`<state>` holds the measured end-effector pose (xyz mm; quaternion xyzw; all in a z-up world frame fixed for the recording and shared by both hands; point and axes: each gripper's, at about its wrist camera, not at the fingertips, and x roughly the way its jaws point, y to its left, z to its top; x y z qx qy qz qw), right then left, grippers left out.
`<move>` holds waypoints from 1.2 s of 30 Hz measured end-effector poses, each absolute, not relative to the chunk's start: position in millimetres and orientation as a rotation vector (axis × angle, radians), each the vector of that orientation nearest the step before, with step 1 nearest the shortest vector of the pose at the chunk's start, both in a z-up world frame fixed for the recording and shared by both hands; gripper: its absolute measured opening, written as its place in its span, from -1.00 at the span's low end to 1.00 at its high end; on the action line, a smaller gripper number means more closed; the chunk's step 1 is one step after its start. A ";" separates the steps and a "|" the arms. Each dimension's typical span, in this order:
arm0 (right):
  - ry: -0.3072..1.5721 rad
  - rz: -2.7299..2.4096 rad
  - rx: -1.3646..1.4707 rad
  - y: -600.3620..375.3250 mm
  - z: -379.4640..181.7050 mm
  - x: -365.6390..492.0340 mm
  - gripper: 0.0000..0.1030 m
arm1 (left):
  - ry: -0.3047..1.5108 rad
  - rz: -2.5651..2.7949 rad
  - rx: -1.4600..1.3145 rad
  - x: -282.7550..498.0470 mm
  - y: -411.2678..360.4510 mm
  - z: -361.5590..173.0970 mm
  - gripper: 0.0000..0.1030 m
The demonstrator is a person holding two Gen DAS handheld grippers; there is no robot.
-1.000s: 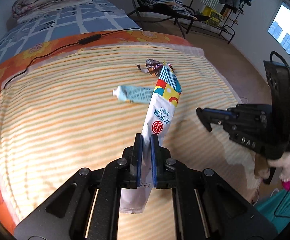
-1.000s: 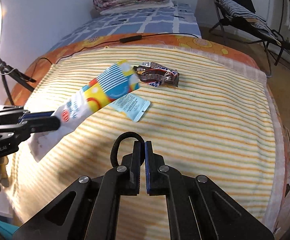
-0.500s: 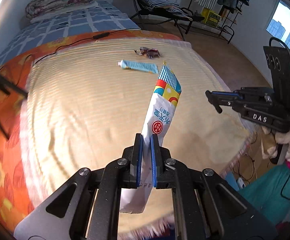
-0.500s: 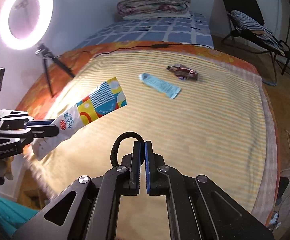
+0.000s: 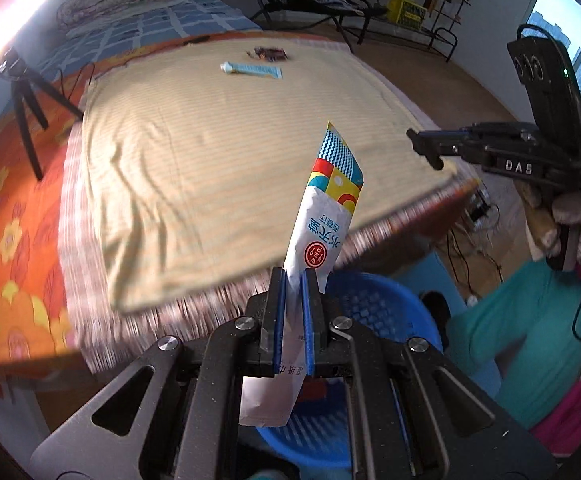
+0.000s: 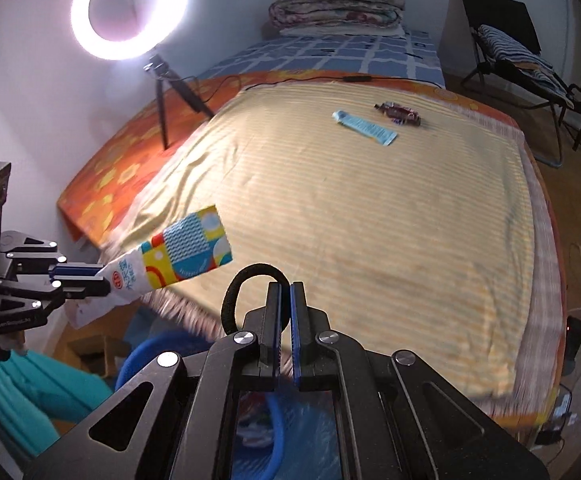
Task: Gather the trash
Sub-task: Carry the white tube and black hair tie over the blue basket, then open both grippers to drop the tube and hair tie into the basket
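My left gripper is shut on a long white wrapper with a colourful patterned end; it holds it upright over a blue basket beside the bed. The wrapper also shows in the right wrist view, held by the left gripper. My right gripper is shut on a black hair tie, past the bed's near edge above the blue basket. A light blue tube and a dark crumpled wrapper lie on the striped sheet far away.
The bed has a yellow striped sheet over an orange flowered cover. A ring light on a tripod stands at the bed's left. A folding chair stands far right. Cables lie on the floor at right.
Both grippers have pulled back from over the sheet to past the bed's near edge. The blue basket has come into view below them. The trash on the bed looks farther away.
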<state>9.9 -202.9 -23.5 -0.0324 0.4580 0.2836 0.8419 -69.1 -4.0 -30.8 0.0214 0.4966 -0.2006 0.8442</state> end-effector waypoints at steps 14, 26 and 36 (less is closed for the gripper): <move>1.057 0.669 -0.117 -188.0 -65.4 -61.5 -0.95 | 1.220 -0.433 0.060 -135.6 -13.3 -91.6 -0.89; 1.143 0.703 -0.152 -174.5 -100.4 -87.3 -0.95 | 1.295 -0.447 0.088 -144.7 -30.0 -122.0 -0.89; 1.194 0.719 -0.155 -170.3 -114.5 -91.4 -0.95 | 1.308 -0.458 0.142 -143.3 -39.6 -125.9 -0.86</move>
